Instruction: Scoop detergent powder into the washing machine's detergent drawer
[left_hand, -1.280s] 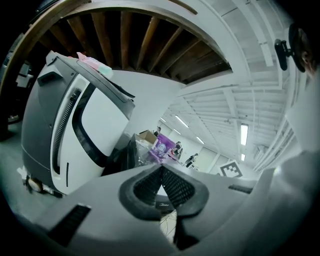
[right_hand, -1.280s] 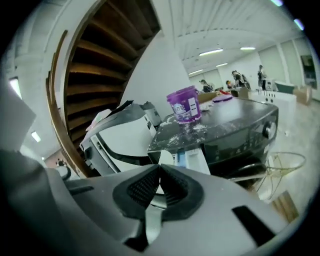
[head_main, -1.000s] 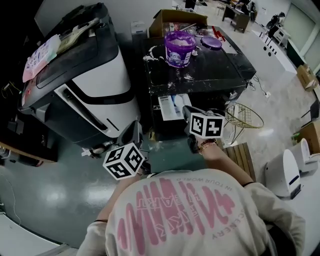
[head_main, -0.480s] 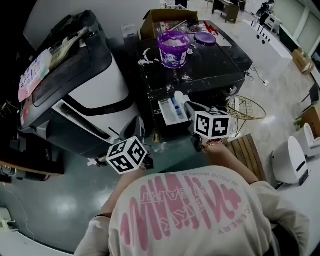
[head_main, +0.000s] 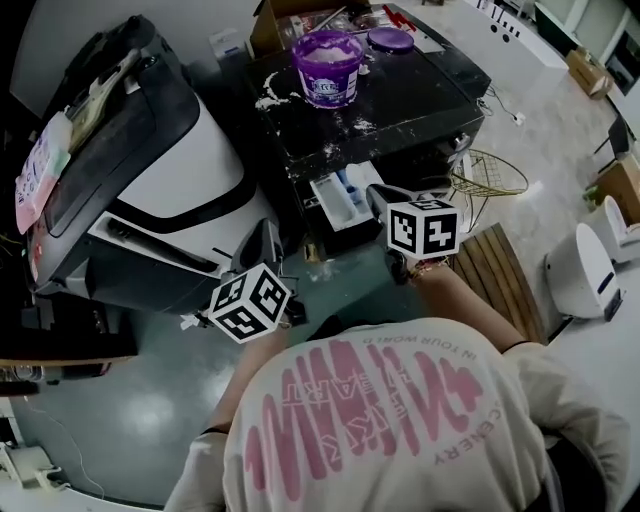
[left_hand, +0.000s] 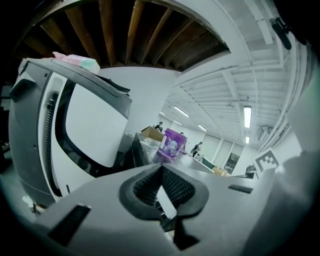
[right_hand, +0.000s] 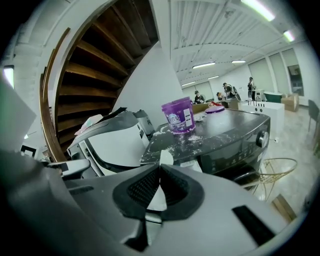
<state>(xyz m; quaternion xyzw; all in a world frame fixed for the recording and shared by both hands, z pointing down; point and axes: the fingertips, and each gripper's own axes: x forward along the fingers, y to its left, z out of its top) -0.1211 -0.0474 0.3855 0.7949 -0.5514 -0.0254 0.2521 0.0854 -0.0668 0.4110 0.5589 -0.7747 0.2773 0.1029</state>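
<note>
Right gripper view: right gripper (right_hand: 159, 174) pinches a light, stiff white scoop (right_hand: 165, 159), seemingly by its handle, spill-prone once loaded; left gripper (left_hand: 161, 171) jaws together, empty.

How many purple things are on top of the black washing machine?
2. The open purple tub of white powder stands on the far side; the purple lid lies apart, behind it to the right. None looks hidden.
</note>
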